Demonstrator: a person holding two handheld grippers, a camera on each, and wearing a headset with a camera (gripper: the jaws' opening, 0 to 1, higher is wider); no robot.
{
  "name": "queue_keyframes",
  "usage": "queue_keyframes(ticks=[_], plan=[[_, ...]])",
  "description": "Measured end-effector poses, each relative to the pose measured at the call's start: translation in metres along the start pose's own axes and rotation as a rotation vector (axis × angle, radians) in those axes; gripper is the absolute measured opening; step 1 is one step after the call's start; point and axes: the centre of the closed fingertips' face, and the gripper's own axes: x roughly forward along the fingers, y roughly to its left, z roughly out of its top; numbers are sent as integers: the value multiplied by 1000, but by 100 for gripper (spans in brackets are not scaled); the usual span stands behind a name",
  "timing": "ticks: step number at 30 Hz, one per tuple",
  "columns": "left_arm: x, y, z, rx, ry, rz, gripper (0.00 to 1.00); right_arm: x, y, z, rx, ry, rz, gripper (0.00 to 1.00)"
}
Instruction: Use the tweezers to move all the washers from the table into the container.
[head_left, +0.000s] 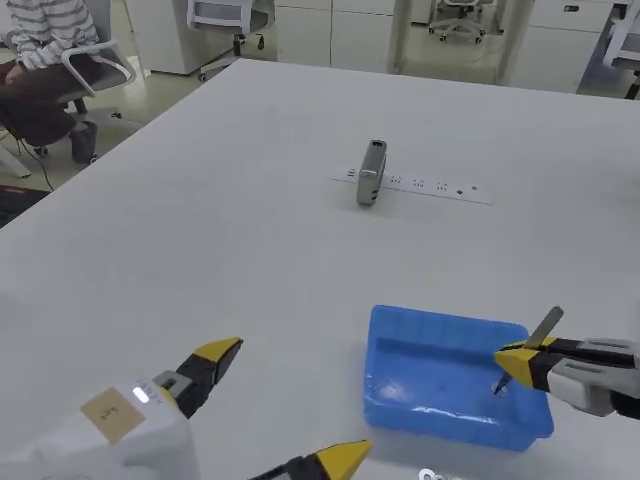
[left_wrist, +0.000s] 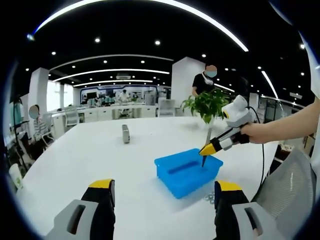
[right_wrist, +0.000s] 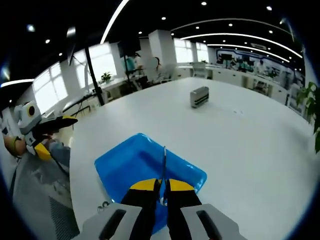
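Broad white table (head_left: 250, 230); container (head_left: 450, 415) near front edge; tweezers (head_left: 545, 328) tip inside.

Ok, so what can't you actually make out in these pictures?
- Head view: whether the thin metal tweezers hold a washer; tips too small.
- Head view: the small metal washers, cut by the bottom edge; count unclear.
- Inside the blue plastic container: contents blurred in every view.

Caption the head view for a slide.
Right gripper holds tweezers over the blue container; left gripper hovers open beside it.
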Motion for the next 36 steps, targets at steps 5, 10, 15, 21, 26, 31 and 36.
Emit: queue_keyframes(ticks=[5,10,15,21,26,31,36], plan=[[0,0,-3,7,19,0,82,4,0,-3,-3,14,3,3],[1,-5,0,-3,3,-22,84,5,-1,-7,-14,28,6,3],[1,-7,1,0,-5,-31,84,7,-2,-11,-42,46,10,3],[1,-5,-1,1,5,-27,84,7,2,-9,-81,35,24,4],[1,-5,-2,5,15,-23,84,-1,6,0,-62,-13,22,4],[1,-4,-3,7,15,-18,84,-16,21,17,-42,-92,29,4],[1,-4,-4,6,22,-23,83,-29,47,30,-26,-164,83,4]])
